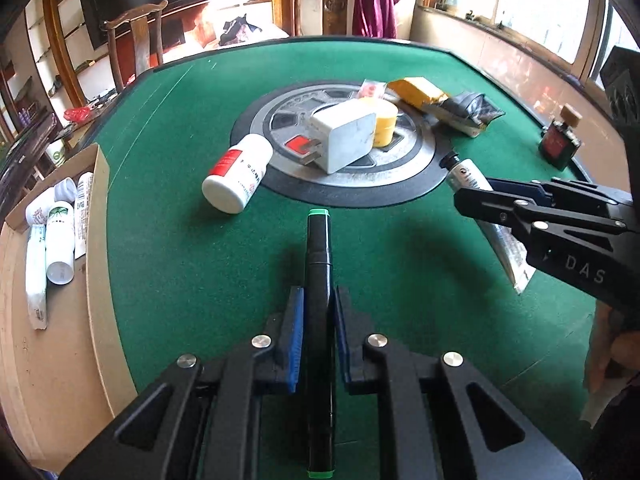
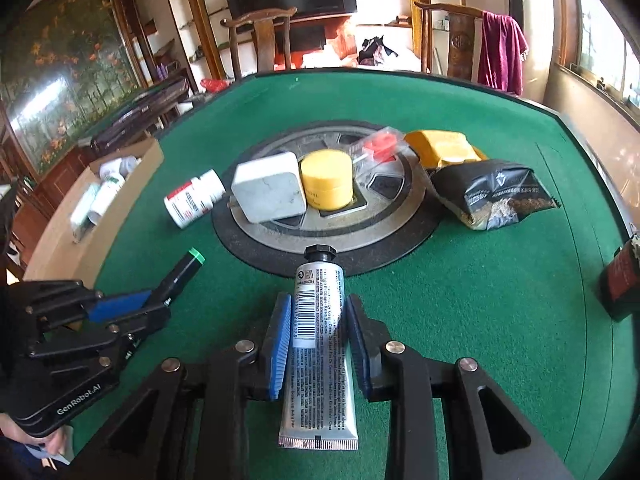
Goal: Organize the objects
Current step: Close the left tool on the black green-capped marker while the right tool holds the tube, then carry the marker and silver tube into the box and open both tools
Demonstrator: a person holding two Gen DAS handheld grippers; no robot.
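Note:
My left gripper (image 1: 318,336) is shut on a black marker with green ends (image 1: 318,264), held lengthwise just above the green felt. It also shows in the right wrist view (image 2: 132,304) at the left, with the marker (image 2: 182,268). My right gripper (image 2: 316,340) is shut on a silver cream tube with a black cap (image 2: 318,320). It appears in the left wrist view (image 1: 476,196) at the right, with the tube (image 1: 464,172). On the table's centre disc lie a white pill bottle (image 1: 238,174), a white charger (image 1: 346,136) and a yellow jar (image 1: 384,120).
A cardboard box (image 1: 98,200) with white bottles and tubes sits at the table's left edge. A yellow packet (image 2: 440,148), a black snack bag (image 2: 492,196) and a clear packet with red contents (image 2: 380,148) lie right of centre. A dark red perfume bottle (image 1: 560,140) stands far right.

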